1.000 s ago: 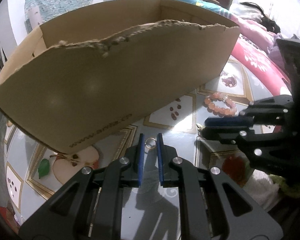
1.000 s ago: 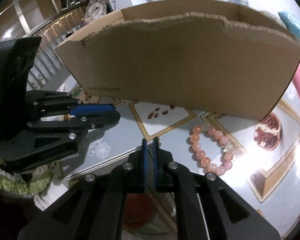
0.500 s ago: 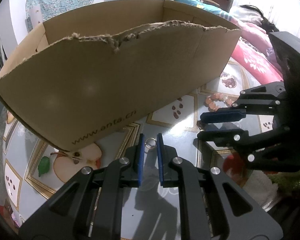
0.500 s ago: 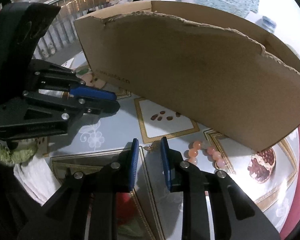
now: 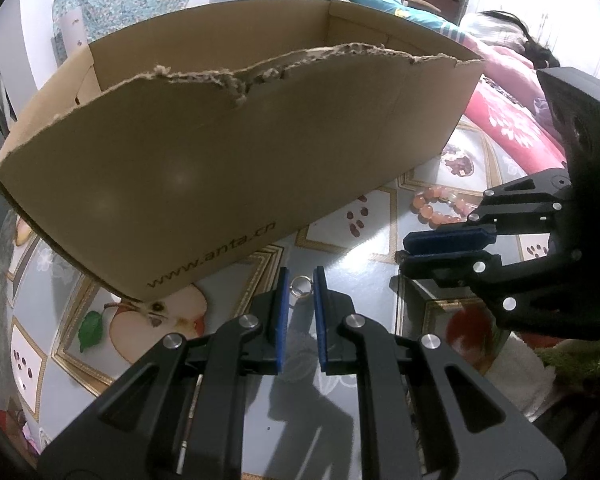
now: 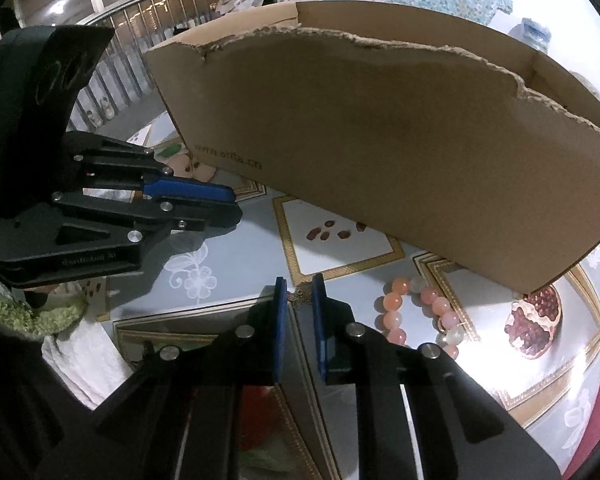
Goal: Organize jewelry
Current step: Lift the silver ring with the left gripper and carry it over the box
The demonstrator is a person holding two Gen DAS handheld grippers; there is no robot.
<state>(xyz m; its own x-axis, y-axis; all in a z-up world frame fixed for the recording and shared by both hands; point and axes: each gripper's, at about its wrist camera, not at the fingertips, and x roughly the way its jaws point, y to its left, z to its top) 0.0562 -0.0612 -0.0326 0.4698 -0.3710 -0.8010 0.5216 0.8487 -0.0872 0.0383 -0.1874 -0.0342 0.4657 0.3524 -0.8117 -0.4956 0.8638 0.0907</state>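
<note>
Left gripper [image 5: 300,286] fingers slightly apart around a small ring [image 5: 301,286] on the patterned tablecloth [image 5: 340,256]; right gripper [image 6: 299,295] likewise parted — a brass charm [image 6: 300,297] between; pink bead bracelet [image 6: 420,316] beside the cardboard box [image 6: 380,140].

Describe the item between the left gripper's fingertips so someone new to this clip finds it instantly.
Start at the big torn cardboard box on the patterned table. Just below its printed web address, the left gripper brackets a small metal ring. Unlike the pink bead bracelet farther right, it is one plain thin band.
</note>
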